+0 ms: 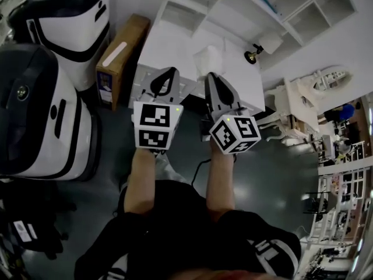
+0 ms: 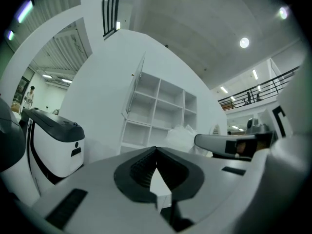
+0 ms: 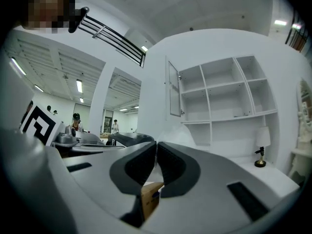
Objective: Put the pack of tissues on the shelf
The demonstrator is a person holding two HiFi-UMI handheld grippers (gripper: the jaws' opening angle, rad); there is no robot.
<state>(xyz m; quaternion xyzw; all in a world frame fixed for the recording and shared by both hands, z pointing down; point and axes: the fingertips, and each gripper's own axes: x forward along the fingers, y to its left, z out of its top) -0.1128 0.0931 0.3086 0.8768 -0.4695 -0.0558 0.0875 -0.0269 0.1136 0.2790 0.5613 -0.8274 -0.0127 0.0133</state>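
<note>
The pack of tissues (image 1: 208,57), white and crinkly, lies on a white table (image 1: 169,45) in front of a white cubby shelf (image 1: 233,4). Both grippers are held side by side, just short of the table's near edge. My left gripper (image 1: 169,72) points at the table left of the pack, its jaws shut and nothing between them. The right gripper (image 1: 213,76) points at the pack, also shut and empty. In the left gripper view the pack (image 2: 183,135) shows past the closed tips (image 2: 156,149), below the shelf (image 2: 156,106). In the right gripper view the pack (image 3: 179,133) lies behind the closed tips (image 3: 156,143), left of the shelf (image 3: 224,91).
A small lamp (image 1: 254,52) stands on the table right of the pack. A cardboard box (image 1: 119,60) leans beside the table's left side. Two large white-and-black machines (image 1: 64,16) (image 1: 35,115) fill the left. More white furniture (image 1: 303,98) stands at the right.
</note>
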